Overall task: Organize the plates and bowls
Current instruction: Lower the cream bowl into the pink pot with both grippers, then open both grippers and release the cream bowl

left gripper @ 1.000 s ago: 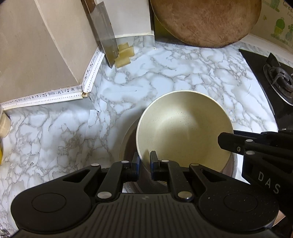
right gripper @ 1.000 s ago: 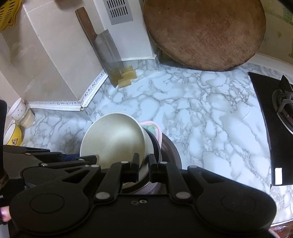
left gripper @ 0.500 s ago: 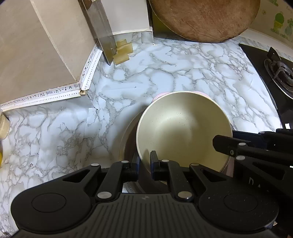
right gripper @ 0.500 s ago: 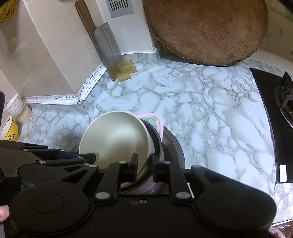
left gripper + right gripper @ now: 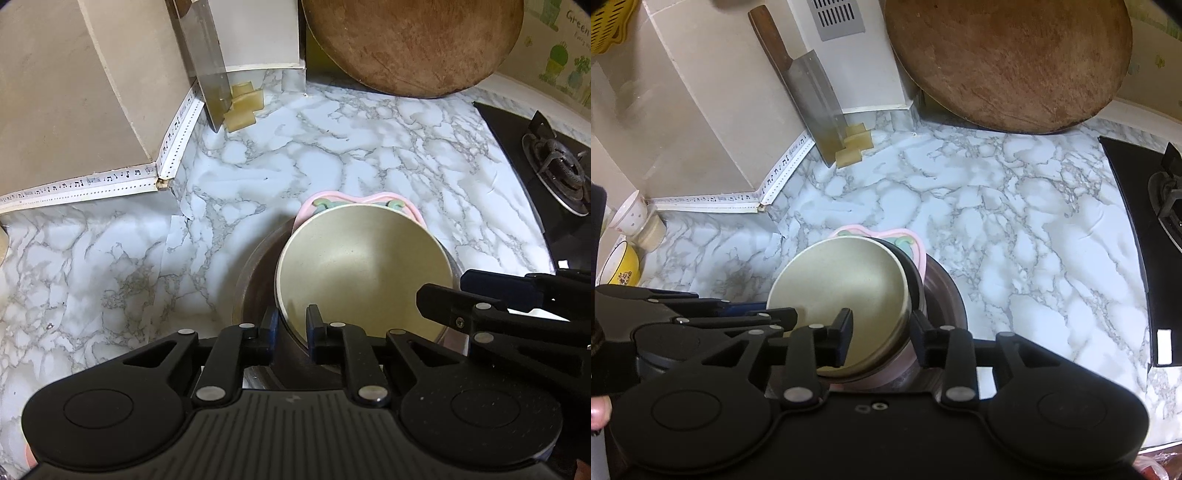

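Your left tongs (image 5: 290, 326) are clenched on the near rim of the cream bowl (image 5: 364, 271). Your right tongs (image 5: 881, 332) have just been opening; they straddle that rim without pressing it. The bowl sits on a pink plate (image 5: 918, 247) in a brown dish (image 5: 947, 295) on the marble bench (image 5: 332, 147). Only the right view shows a yellow bowl (image 5: 620, 267); only the left shows "Green" on the wall sticker (image 5: 578, 18).

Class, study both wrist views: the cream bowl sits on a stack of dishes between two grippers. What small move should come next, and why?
Probably open the left gripper. Its fingers clamp the cream bowl at its near rim, while the right gripper has just been opening, fingers now clear either side of the rim. The bowl appears nested in the stack over the pink plate.
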Demonstrator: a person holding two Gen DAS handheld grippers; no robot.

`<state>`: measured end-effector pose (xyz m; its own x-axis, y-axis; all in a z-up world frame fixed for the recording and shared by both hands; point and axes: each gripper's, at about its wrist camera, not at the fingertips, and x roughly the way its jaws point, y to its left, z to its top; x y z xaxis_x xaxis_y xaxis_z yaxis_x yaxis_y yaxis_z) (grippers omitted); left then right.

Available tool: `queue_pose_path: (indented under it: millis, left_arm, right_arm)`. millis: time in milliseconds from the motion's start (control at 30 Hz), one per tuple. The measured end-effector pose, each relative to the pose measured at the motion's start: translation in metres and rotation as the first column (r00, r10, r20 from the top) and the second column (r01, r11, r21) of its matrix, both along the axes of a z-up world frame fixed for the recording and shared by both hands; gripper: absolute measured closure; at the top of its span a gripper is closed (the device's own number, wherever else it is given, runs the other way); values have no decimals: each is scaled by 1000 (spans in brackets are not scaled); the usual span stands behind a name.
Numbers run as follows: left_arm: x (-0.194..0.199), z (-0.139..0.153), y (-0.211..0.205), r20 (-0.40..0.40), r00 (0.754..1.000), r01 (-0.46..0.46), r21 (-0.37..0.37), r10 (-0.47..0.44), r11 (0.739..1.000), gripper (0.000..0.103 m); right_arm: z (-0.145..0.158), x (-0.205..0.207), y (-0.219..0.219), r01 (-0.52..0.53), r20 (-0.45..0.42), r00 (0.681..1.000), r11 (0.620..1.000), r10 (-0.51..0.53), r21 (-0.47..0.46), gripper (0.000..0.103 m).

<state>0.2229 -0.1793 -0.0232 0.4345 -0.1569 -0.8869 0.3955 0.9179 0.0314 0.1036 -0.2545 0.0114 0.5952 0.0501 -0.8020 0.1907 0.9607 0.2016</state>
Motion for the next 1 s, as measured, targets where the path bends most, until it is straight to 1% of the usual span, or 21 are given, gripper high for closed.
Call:
queue_pose_path:
  millis: [67,233,333,400,533,600,733,800,900,933,967,1000]
  left_arm:
    - [-2,3,3,3,1000,2,-20,-2,1000,89]
    - [-9,11,11,34,999,10,-53,-8,999,89]
    - [-16,16,17,50,999,20,-85,-15,996,89]
    - [-20,20,21,63,998,24,-96,-18,995,89]
    - [-30,28,31,89,996,33,-142,-21,989,89]
    - [-35,33,36,107,994,33,-169,-15,985,89]
    - [-45,42,49,132,991,32,-235,-1,972,88]
    - [-50,46,54,148,989,30,-247,7,969,85]
    - [-60,51,63,176,984,18,-266,30,964,66]
    - [-64,54,67,190,981,13,-278,41,961,50]
    - [-68,56,70,206,977,4,-282,57,959,41]
    - [-71,58,73,224,972,-4,-285,71,958,38]
  right_arm:
    - [2,-2,2,-6,6,1000,1000,6,-3,68]
    - [9,-8,3,-13,24,1000,1000,14,-9,59]
    - [13,-13,3,-14,39,999,1000,15,-6,50]
    - [17,-17,3,-16,52,998,1000,17,-9,43]
    - [25,-25,7,-29,82,996,999,30,-16,38]
    - [30,-29,9,-36,96,995,999,38,-22,34]
    - [38,-36,14,-53,121,991,998,56,-30,31]
    - [41,-39,16,-62,132,989,997,66,-35,28]
    - [44,-44,19,-77,143,986,996,81,-33,26]
    - [45,-46,20,-83,145,986,996,86,-31,26]
    - [45,-47,21,-88,146,985,996,92,-32,25]
    - [46,-49,22,-94,146,984,995,98,-34,25]
